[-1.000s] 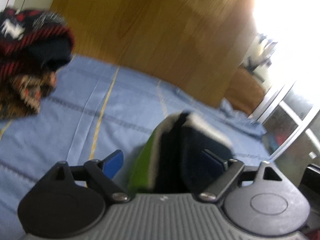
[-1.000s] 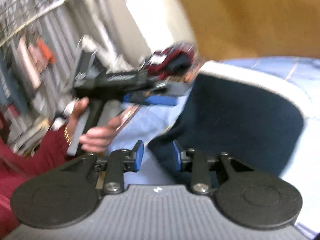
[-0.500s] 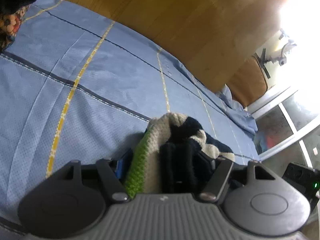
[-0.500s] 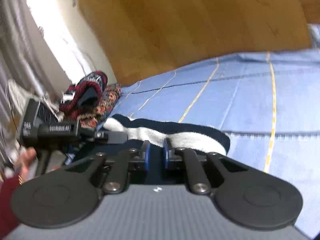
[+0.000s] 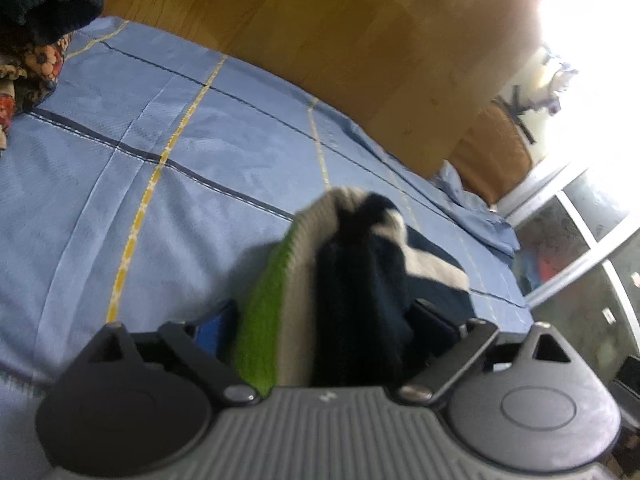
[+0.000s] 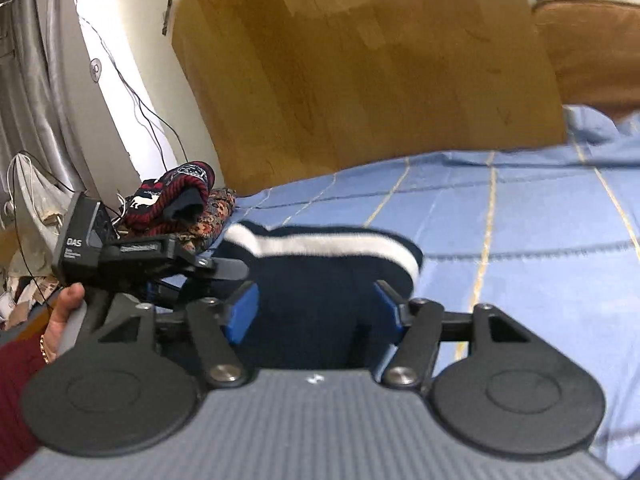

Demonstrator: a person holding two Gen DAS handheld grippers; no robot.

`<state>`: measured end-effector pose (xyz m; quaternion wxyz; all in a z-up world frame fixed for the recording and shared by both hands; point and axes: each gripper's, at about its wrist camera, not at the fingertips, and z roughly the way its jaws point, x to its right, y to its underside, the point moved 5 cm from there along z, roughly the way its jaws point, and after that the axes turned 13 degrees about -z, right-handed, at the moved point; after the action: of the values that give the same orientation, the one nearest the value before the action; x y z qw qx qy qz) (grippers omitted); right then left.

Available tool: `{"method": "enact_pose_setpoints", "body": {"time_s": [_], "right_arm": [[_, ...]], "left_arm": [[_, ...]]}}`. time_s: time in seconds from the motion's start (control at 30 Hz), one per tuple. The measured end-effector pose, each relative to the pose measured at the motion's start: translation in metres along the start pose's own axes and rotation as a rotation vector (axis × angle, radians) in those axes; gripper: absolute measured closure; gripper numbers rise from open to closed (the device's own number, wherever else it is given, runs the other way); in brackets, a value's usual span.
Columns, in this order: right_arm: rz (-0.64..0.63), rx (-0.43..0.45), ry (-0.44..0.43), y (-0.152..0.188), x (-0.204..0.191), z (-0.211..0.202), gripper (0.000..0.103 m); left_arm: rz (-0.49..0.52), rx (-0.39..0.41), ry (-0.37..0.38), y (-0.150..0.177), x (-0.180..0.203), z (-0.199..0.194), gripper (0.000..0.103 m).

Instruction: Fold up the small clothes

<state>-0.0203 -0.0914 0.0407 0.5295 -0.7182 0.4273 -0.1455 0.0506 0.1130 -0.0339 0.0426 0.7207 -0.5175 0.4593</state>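
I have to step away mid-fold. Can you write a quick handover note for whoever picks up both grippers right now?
Left gripper: jaws opening, the folded striped knit garment between them, pads not pressing.
Right gripper: jaws opening around the garment's navy end, no visible pinch.
Garment lies bunched on the blue bedsheet.
Pile of other clothes sits at the bed's far corner.
Done: this piece looks folded.
Left: pull both grippers clear, check the fold, probably take the next piece.

The folded knit garment (image 5: 352, 280) looks coarse, woolly and matt. The bedsheet (image 5: 168, 200) is thin woven cloth with a faint sheen. The headboard (image 6: 360, 72) is smooth wood. The curtain (image 6: 36, 60) looks satiny.
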Motion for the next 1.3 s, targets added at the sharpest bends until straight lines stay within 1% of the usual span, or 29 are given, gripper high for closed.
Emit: {"method": "enact_pose_setpoints", "body": {"time_s": [0.07, 0.1, 0.2, 0.27, 0.33, 0.43, 0.53, 0.63, 0.7, 0.8, 0.9, 0.93, 1.0, 1.03, 1.1, 1.13, 1.17, 1.2, 1.23, 1.3], "right_arm": [[0.054, -0.005, -0.008, 0.008, 0.007, -0.005, 0.027], [0.088, -0.013, -0.022, 0.012, 0.011, -0.006, 0.027], [0.171, -0.042, -0.055, 0.02, 0.02, -0.006, 0.026], [0.203, -0.062, -0.081, 0.025, 0.023, -0.004, 0.026], [0.199, -0.074, -0.088, 0.026, 0.019, 0.0, 0.024], [0.185, -0.09, -0.089, 0.03, 0.019, 0.006, 0.022], [0.215, -0.106, -0.101, 0.035, 0.028, 0.015, 0.021], [0.27, -0.084, -0.141, 0.037, 0.038, 0.019, 0.02], [0.284, -0.074, -0.165, 0.035, 0.044, 0.023, 0.02], [0.26, -0.072, -0.188, 0.032, 0.044, 0.028, 0.02], [0.179, -0.085, -0.19, 0.027, 0.031, 0.044, 0.019], [0.129, -0.093, -0.179, 0.024, 0.024, 0.05, 0.021], [0.068, -0.096, -0.157, 0.02, 0.017, 0.057, 0.036], [0.04, -0.082, -0.154, 0.016, 0.014, 0.058, 0.04], [-0.014, -0.049, -0.157, 0.007, 0.009, 0.058, 0.051], [-0.037, -0.03, -0.162, 0.001, 0.006, 0.058, 0.053], [-0.062, -0.006, -0.167, -0.005, 0.004, 0.058, 0.055], [-0.081, 0.014, -0.166, -0.011, 0.003, 0.058, 0.058], [-0.112, 0.029, -0.149, -0.018, 0.004, 0.06, 0.058], [-0.134, 0.047, -0.131, -0.03, 0.015, 0.065, 0.059]], "left_arm": [[-0.011, 0.003, 0.066, 0.005, 0.0, -0.011, 0.0], [-0.022, 0.007, 0.094, 0.006, -0.001, -0.015, 0.0], [-0.059, 0.003, 0.134, 0.011, -0.005, -0.019, 0.0], [-0.075, -0.021, 0.145, 0.016, -0.01, -0.014, 0.0], [-0.083, -0.047, 0.147, 0.024, -0.013, -0.007, 0.0], [-0.043, -0.017, 0.151, 0.03, -0.012, -0.007, 0.0], [-0.06, -0.017, 0.17, 0.029, -0.014, -0.008, 0.0], [-0.052, -0.031, 0.169, 0.028, -0.014, -0.007, 0.0], [-0.038, -0.038, 0.172, 0.027, -0.011, -0.004, 0.0], [-0.014, -0.044, 0.182, 0.029, -0.005, 0.003, 0.001], [0.023, -0.027, 0.186, 0.032, 0.0, 0.008, 0.001], [0.038, -0.016, 0.189, 0.034, 0.0, 0.007, 0.001], [0.061, 0.011, 0.189, 0.038, 0.001, 0.006, 0.001], [0.066, 0.022, 0.186, 0.039, 0.002, 0.006, 0.002], [0.054, 0.033, 0.179, 0.037, 0.002, 0.006, 0.006], [0.035, 0.035, 0.176, 0.035, 0.002, 0.007, 0.015], [0.007, 0.028, 0.175, 0.031, 0.002, 0.012, 0.02], [-0.02, 0.02, 0.196, 0.026, 0.003, 0.015, 0.021], [-0.05, 0.011, 0.224, 0.019, 0.005, 0.02, 0.023], [-0.066, 0.006, 0.247, 0.002, 0.014, 0.032, 0.023]]}}
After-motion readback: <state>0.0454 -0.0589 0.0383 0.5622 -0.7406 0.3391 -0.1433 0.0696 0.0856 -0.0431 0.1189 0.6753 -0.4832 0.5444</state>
